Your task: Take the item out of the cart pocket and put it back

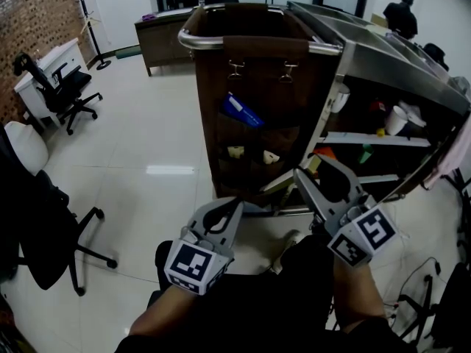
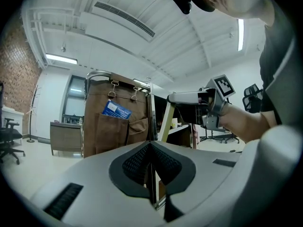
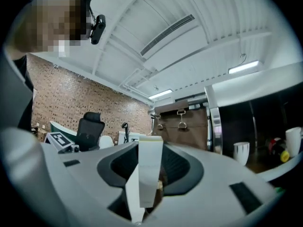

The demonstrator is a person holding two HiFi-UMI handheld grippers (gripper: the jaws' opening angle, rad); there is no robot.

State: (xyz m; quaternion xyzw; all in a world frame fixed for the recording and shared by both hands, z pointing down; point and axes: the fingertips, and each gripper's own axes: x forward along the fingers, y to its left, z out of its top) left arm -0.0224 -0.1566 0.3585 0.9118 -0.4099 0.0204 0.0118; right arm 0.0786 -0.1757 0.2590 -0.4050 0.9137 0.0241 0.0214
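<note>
The right gripper (image 1: pixel 316 173) is clamping a pale flat box (image 3: pixel 150 174), holding it clear of the cart's brown pockets (image 1: pixel 250 149) just beyond, probably ready to go back. The left gripper (image 2: pixel 151 174) is idling nearby, jaws together and empty.
</note>
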